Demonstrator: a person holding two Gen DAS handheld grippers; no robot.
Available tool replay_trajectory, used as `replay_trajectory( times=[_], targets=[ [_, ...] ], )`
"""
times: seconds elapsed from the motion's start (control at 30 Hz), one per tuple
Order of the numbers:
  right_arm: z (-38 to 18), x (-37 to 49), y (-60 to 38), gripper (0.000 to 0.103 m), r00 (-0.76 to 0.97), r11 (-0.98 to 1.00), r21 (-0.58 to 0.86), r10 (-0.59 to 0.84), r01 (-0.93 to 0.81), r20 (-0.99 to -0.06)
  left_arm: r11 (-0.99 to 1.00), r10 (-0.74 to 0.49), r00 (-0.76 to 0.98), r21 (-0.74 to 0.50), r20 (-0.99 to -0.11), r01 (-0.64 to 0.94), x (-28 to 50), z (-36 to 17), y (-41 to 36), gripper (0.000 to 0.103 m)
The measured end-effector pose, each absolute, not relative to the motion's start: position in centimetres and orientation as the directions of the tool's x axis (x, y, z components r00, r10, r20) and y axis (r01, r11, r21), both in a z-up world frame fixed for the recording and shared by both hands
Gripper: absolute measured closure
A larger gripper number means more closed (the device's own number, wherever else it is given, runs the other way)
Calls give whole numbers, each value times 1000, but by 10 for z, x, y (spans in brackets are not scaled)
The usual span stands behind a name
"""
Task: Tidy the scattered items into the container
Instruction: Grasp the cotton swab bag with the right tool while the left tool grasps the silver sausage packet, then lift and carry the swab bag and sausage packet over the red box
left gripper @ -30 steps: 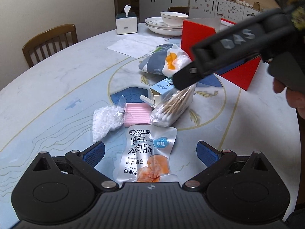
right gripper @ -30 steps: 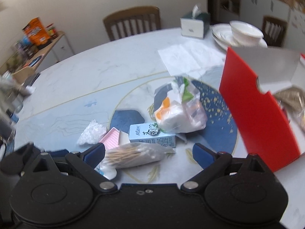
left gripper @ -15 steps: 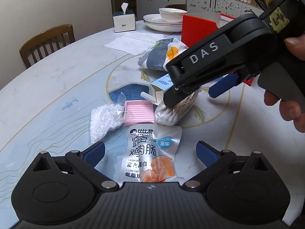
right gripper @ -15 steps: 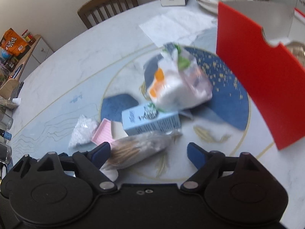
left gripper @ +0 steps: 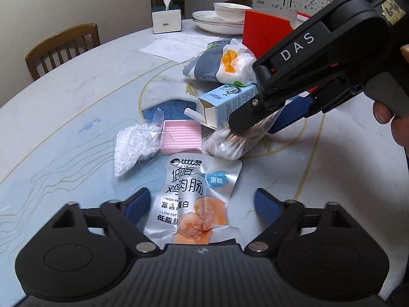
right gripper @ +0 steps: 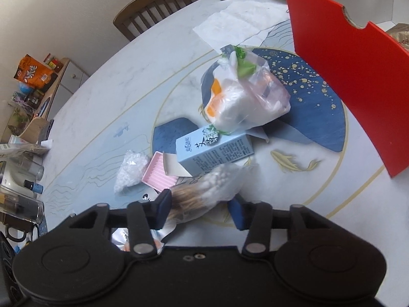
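My right gripper (right gripper: 200,211) has closed its jaws onto a clear bag of cotton swabs (right gripper: 204,192), which still lies on the table; the bag also shows in the left wrist view (left gripper: 237,140). My left gripper (left gripper: 203,203) is open and empty, straddling a silver snack pouch (left gripper: 194,199). Nearby lie a pink soap dish (left gripper: 181,139), a bag of white beads (left gripper: 130,145), a light blue carton (right gripper: 214,151) and a plastic bag of tissues (right gripper: 242,99). The red container (right gripper: 358,74) stands at the right.
A tissue box (left gripper: 166,20), stacked plates with a bowl (left gripper: 225,18) and a paper sheet (left gripper: 179,46) sit at the far side. A wooden chair (left gripper: 61,48) stands beyond the table edge. A cluttered side shelf (right gripper: 33,89) is at the left.
My right gripper has dropped down over the cotton swab bag and its jaws have narrowed onto it. My left gripper has held its place over the snack pouch.
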State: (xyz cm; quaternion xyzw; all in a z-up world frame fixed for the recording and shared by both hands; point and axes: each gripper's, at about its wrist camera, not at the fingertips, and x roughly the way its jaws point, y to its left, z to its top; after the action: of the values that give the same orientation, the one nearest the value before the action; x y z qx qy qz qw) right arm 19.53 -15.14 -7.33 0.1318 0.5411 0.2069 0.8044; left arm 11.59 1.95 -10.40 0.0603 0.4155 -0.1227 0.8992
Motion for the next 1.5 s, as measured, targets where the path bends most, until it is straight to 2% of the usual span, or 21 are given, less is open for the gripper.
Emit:
replay_trajectory(
  times=[0.1,0.43,0.97,1.5],
  targets=[
    [-72,195,-157,66,334,874,449,487,-187,-807,967,-162,630,4,-760,254,115,-101,19,40],
    [-58,190,-173,79,361,867,457,498,-199,-788,970,-168,623,-17,-764,241,110,-98,18,43],
    [-29,174,-211,80,395,871,419,491,-259,-777,981,-181,618,-96,-765,168,97,-89,13,45],
    [15,176,-266,80,460,852,414,522,-319,-718,976,-211,700,-109,-683,188,106,-28,-37,45]
  ],
)
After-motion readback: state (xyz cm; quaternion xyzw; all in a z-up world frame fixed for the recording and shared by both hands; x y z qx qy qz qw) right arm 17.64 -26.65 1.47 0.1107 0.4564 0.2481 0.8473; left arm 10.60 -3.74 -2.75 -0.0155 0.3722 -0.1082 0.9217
